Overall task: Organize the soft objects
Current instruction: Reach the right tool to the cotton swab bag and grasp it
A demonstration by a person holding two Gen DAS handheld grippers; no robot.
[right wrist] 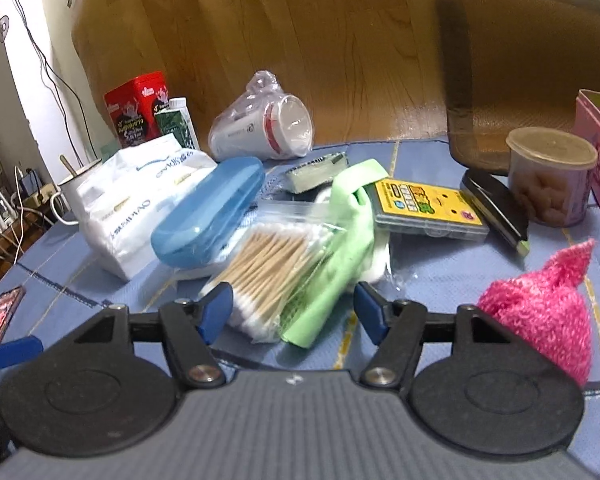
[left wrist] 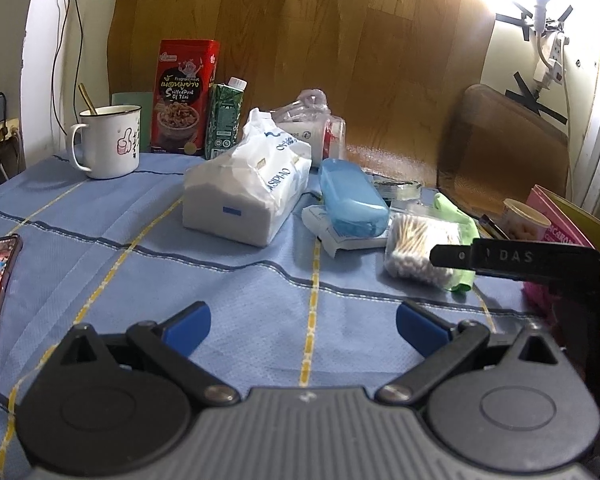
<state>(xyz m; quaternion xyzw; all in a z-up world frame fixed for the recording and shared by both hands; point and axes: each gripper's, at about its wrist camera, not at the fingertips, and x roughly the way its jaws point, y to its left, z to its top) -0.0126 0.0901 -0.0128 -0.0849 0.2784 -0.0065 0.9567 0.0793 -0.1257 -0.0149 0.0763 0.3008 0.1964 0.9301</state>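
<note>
On the blue checked desk cloth (right wrist: 440,276), right of the jaws: pink knitted woollen hat (right wrist: 548,304). Between the gaping jaws of the right gripper (right wrist: 294,312): clear bag of wooden cotton swabs (right wrist: 272,276), touching a light-green soft cloth (right wrist: 340,248). Left gripper (left wrist: 303,322) jaws wide apart, holding nothing.

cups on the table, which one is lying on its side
The plastic-wrapped paper cups, tipped over with the base facing the camera. The enamel mug and lidded snack cup stand upright.
</note>
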